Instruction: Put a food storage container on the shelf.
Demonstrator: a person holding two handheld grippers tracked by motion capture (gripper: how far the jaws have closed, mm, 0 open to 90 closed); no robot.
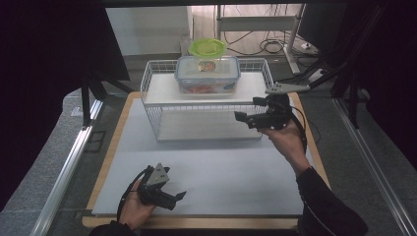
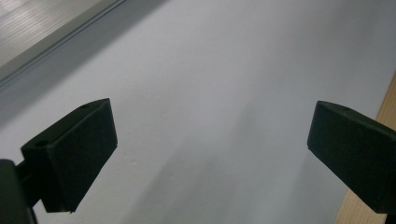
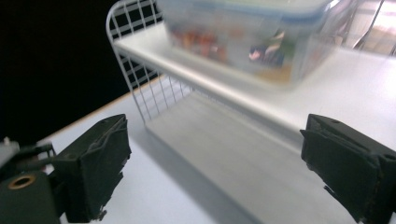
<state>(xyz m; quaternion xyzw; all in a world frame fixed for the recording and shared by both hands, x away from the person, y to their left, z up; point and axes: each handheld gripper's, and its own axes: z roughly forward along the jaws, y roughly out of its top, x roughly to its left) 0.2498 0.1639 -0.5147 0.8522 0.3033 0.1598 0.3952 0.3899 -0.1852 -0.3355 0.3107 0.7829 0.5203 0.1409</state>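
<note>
A: How far along does this look to you?

B: Early, I'd judge. The right gripper (image 1: pixel 251 110) is raised beside the right end of the wire rack (image 1: pixel 147 81), jaws spread wide and holding nothing. In the right gripper view the clear food container (image 3: pixel 243 32) sits ahead of those jaws, on the rack's upper shelf, and nothing touches it.

A: So the container is what it's after?

B: That's my reading. In the high view the container (image 1: pixel 208 73) stands roughly mid-shelf with its blue-rimmed lid on, and a green bowl (image 1: pixel 207 47) rests on top of it. The lower shelf beneath is bare.

A: And the left gripper?

B: Down near the front edge of the white mat (image 1: pixel 221 177), well apart from the rack. The left gripper (image 1: pixel 173 199) is also open wide with nothing in it; its own view (image 2: pixel 210 140) looks along the jaws at plain mat, with a strip of wooden board edge (image 2: pixel 385 107) off to one side.

A: What's left, then?

B: Nearly all of it, as I see it: closing the gap to the container, taking hold, and lifting or shifting it. With 2 stacked pieces, the bowl may slide if the container tips
</note>
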